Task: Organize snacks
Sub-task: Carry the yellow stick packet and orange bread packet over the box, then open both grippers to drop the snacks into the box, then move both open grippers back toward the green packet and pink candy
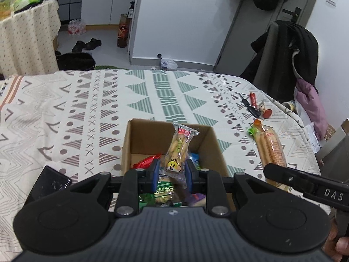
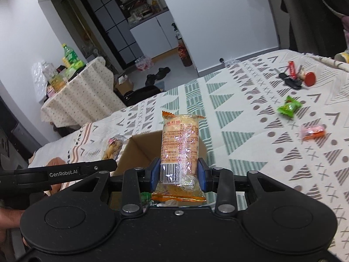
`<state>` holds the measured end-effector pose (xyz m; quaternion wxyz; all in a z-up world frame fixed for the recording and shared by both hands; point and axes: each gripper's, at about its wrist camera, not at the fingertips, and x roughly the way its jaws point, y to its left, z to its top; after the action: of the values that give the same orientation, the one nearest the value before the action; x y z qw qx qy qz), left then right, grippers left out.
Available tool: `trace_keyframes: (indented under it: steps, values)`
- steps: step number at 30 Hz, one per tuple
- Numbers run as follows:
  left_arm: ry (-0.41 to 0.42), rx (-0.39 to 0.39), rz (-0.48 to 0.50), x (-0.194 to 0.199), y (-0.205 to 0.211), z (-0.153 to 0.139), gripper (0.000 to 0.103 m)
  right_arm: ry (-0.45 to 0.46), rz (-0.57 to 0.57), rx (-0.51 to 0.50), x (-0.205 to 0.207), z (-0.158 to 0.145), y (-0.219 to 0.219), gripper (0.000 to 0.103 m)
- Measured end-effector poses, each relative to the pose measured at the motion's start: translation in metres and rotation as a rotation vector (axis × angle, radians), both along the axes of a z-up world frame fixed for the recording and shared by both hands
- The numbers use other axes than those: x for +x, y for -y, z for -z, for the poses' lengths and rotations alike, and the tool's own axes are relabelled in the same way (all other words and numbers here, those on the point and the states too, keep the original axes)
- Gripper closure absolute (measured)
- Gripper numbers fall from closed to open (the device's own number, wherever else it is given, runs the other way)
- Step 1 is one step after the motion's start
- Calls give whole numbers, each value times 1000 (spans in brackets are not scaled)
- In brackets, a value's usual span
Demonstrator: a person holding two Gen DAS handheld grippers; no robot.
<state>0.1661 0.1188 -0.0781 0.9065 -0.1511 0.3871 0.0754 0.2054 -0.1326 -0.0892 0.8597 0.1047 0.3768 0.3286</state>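
The left gripper is clenched on a clear biscuit pack with a yellow cartoon sticker, holding it upright over the open cardboard box. The box sits on a patterned cloth and already holds several snacks: a red wrapper at its left, a blue one at its right, and a green pack nearest the camera.

The right gripper grips an orange cracker pack low down, near its barcode, so the pack stands upright between the blue pads. In the right wrist view it is held just in front of the box, above the box's near right edge. In the left wrist view the same pack shows to the right of the box, with the right gripper's black arm crossing below it.

Still on the cloth, right of the box, lie a green candy and a pink-orange candy, well apart from each other. Farther off, near the cloth's right far edge, lies a bunch of keys with a red tag.

A black phone lies on the cloth left of the box, near the camera.
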Motion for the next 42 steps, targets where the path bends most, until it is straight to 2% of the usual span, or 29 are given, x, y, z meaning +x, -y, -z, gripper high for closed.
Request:
trace_keyframes:
  steps: [7,15,17,18,20,21,26,28,31,38,42]
  values:
    - [-13,-39,-30,2,-16,13,79,2,-43,-30,-1,3,-27,68]
    - [-25,-26,-36,1,-19,14,76,4,-78,-10,4,0,-45,68]
    - [-27,-18,-43,0,-19,11,75,7,-101,4,3,-1,-49,65]
    - [-29,-15,-46,-1,-19,10,73,3,-95,2,4,-2,-48,64]
    - [-36,-5,-53,-2,-17,8,68,-6,-94,9,4,-2,-44,53]
    - [-39,1,-56,-1,-16,8,64,-6,-91,13,3,-2,-41,50]
    - [-47,5,-36,3,-3,4,50,-5,-59,-1,2,-4,-18,44]
    - [-51,7,-33,7,3,3,38,-3,-42,-11,3,-6,-6,43]
    - [-41,14,-20,13,16,-1,27,6,-25,-22,6,-11,8,40]
    - [-7,-7,13,25,44,-9,20,34,32,-60,13,-22,47,26]
    - [7,-24,33,32,57,-13,18,39,68,-73,16,-26,68,23]
